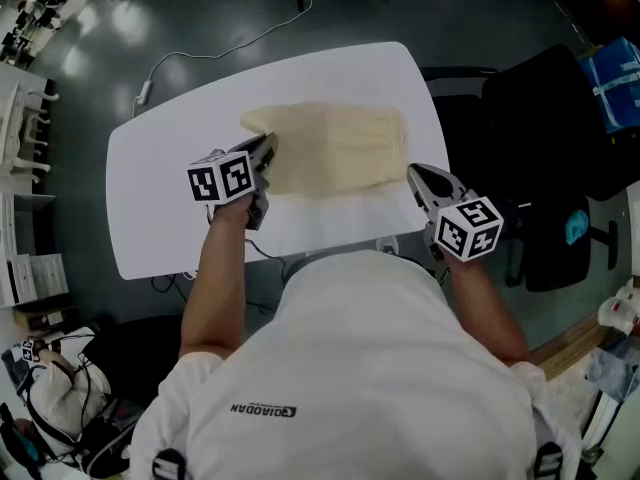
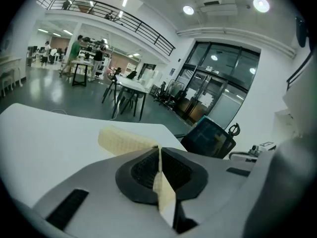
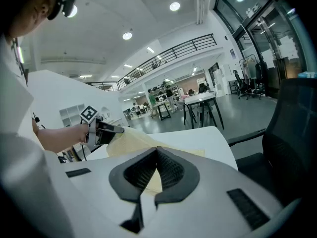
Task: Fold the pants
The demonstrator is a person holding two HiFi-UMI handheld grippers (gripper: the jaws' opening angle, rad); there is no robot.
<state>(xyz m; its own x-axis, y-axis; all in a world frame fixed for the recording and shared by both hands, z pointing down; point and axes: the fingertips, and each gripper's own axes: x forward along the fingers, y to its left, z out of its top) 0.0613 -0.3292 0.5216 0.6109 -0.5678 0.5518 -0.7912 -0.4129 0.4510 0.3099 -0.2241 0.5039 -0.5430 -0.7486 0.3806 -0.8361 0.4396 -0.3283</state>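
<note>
Pants [image 1: 335, 148], pale yellow, laid out across the middle of the white table [image 1: 180, 138]. Near-left corner pinched tight in the left gripper [image 1: 268, 148], jaws squeezed right down on the cloth and holding it up off the surface. Near-right edge clamped the same way in the right gripper [image 1: 413, 174], fabric sandwiched between closed pads. Looks like the start of a fold toward the far side. Could easily go crooked if carried over unevenly, or lose thin cloth out of a pinch mid-swing. Might also drag the whole lot sideways.
</note>
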